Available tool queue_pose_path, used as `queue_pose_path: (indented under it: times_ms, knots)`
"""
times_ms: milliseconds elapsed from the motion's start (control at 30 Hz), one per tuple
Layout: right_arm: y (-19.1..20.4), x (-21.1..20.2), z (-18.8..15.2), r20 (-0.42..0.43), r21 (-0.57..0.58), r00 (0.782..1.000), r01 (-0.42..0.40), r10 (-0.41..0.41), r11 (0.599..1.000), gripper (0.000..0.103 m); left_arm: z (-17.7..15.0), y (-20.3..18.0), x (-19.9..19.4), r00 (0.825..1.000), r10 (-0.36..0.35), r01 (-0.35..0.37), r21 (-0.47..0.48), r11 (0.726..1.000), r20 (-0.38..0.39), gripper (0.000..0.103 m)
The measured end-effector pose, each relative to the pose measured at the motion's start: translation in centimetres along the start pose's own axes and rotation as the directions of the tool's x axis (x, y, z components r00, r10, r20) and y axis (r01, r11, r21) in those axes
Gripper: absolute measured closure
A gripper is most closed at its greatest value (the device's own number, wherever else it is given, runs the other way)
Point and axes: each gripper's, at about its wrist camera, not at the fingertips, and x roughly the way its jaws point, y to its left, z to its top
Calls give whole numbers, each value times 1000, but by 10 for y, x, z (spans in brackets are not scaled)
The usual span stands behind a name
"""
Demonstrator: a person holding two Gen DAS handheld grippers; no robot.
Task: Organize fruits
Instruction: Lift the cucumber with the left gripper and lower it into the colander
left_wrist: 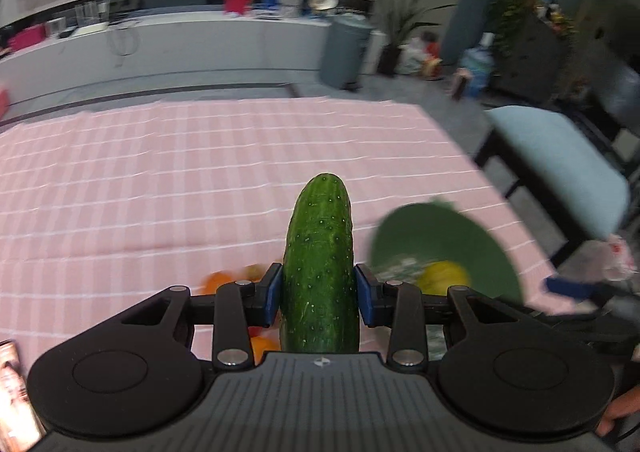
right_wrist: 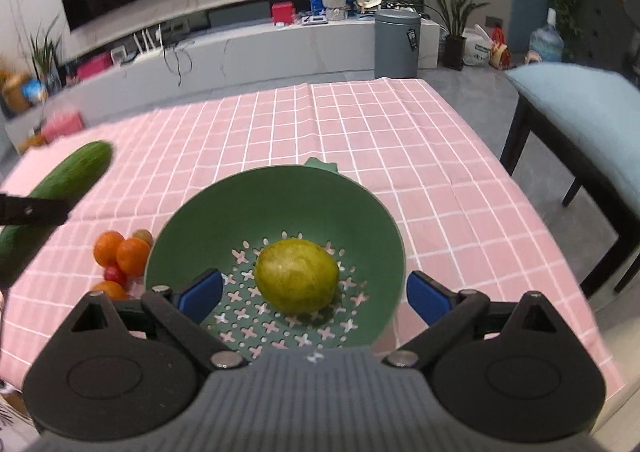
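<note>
My left gripper (left_wrist: 319,294) is shut on a green cucumber (left_wrist: 320,268) and holds it above the pink checked tablecloth (left_wrist: 160,180). The cucumber also shows at the left of the right wrist view (right_wrist: 76,172). A green strainer bowl (right_wrist: 224,212) sits on the cloth with a yellow-green lemon (right_wrist: 297,275) inside it. The bowl is to the right of the cucumber in the left wrist view (left_wrist: 452,240). My right gripper (right_wrist: 314,294) is open and empty, its blue pads either side of the lemon above the bowl. Oranges (right_wrist: 132,255), a kiwi (right_wrist: 143,236) and a small red fruit (right_wrist: 113,273) lie left of the bowl.
A chair with a light blue cushion (right_wrist: 580,112) stands at the table's right side. A grey bin (right_wrist: 396,44) and a long white counter (right_wrist: 240,48) stand beyond the far table edge. The table's right edge is close to the bowl.
</note>
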Motion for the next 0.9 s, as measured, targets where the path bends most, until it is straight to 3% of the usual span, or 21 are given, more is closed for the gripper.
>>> queue_pose_path:
  times_ms: [267, 400, 500, 667, 900]
  knots:
    - [-14, -2, -7, 58, 86, 997, -54, 49, 995, 14, 20, -35, 46, 989, -135, 133, -32, 991, -63, 61]
    - [-18, 0, -8, 61, 94, 995, -78, 73, 992, 14, 19, -51, 67, 987, -124, 123, -15, 992, -106, 61]
    - [-19, 3, -9, 57, 96, 996, -73, 68, 993, 14, 16, -56, 77, 976, -129, 127, -23, 992, -178, 61]
    - [-20, 6, -10, 48, 95, 996, -75, 71, 993, 14, 8, -61, 90, 970, -50, 56, 17, 998, -239, 61]
    - [-18, 12, -10, 16, 71, 998, -54, 53, 996, 13, -1, -69, 112, 953, 2, 19, 67, 998, -304, 61]
